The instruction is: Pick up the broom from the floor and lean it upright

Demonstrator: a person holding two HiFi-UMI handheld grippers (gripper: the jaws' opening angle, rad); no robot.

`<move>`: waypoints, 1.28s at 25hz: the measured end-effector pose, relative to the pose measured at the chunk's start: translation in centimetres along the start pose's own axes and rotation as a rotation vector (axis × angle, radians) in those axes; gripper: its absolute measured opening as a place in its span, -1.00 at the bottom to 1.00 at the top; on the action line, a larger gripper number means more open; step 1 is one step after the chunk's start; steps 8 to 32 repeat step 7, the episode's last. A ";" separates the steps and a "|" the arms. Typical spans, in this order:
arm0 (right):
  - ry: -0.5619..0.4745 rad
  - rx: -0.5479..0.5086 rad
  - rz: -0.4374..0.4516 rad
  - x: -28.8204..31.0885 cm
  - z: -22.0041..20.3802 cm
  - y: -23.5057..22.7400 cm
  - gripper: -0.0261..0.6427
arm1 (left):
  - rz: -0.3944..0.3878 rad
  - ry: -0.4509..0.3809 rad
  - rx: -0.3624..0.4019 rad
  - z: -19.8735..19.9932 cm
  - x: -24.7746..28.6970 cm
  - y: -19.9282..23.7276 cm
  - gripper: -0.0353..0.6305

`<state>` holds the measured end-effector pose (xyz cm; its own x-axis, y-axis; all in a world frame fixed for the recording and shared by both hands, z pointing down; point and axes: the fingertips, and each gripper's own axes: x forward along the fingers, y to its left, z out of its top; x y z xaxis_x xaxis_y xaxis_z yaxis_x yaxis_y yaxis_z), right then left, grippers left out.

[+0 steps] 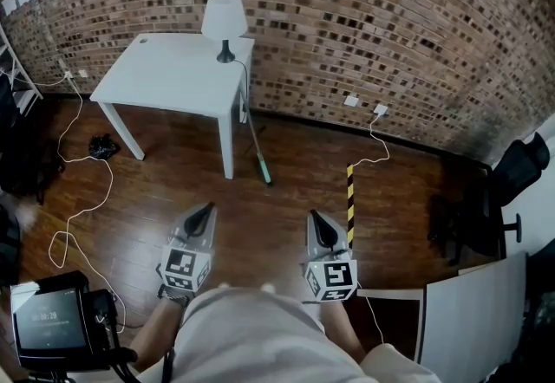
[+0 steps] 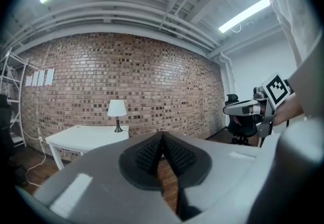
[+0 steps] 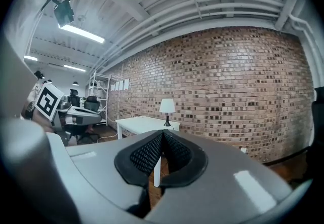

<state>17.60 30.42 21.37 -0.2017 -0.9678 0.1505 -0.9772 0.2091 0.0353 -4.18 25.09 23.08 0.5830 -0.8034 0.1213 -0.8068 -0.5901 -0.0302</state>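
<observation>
The broom (image 1: 257, 146) leans against the right side of the white table (image 1: 165, 82), with its thin handle up at the table edge and its green head (image 1: 264, 173) on the wooden floor. Both grippers hover low in front of me, well short of the broom. My left gripper (image 1: 201, 217) (image 2: 162, 136) is shut with nothing in it. My right gripper (image 1: 319, 223) (image 3: 163, 134) is also shut and empty. In the two gripper views the broom does not show; the table (image 2: 83, 137) (image 3: 142, 124) and its lamp (image 2: 117, 111) (image 3: 167, 108) stand ahead.
A white lamp (image 1: 224, 22) stands on the table by the brick wall. A yellow-black striped strip (image 1: 350, 204) lies on the floor to the right. A white cable (image 1: 82, 191) loops at the left. A black office chair (image 1: 507, 178), a white board (image 1: 473, 312) and a screen device (image 1: 48, 316) are nearby.
</observation>
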 end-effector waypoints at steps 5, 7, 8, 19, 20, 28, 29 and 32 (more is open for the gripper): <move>-0.010 0.004 -0.008 -0.1 -0.2 -0.1 -0.89 | -0.001 -0.008 0.005 0.1 -0.1 0.0 -0.89; -0.010 0.003 -0.011 0.0 -0.2 -0.1 -0.89 | -0.002 -0.008 0.006 0.1 -0.1 0.0 -0.89; -0.010 0.003 -0.011 0.0 -0.2 -0.1 -0.89 | -0.002 -0.008 0.006 0.1 -0.1 0.0 -0.89; -0.010 0.003 -0.011 0.0 -0.2 -0.1 -0.89 | -0.002 -0.008 0.006 0.1 -0.1 0.0 -0.89; -0.010 0.003 -0.011 0.0 -0.2 -0.1 -0.89 | -0.002 -0.008 0.006 0.1 -0.1 0.0 -0.89; -0.010 0.003 -0.011 0.0 -0.2 -0.1 -0.89 | -0.002 -0.008 0.006 0.1 -0.1 0.0 -0.89; -0.010 0.003 -0.011 0.0 -0.2 -0.1 -0.89 | -0.002 -0.008 0.006 0.1 -0.1 0.0 -0.89; -0.010 0.003 -0.011 0.0 -0.2 -0.1 -0.89 | -0.002 -0.008 0.006 0.1 -0.1 0.0 -0.89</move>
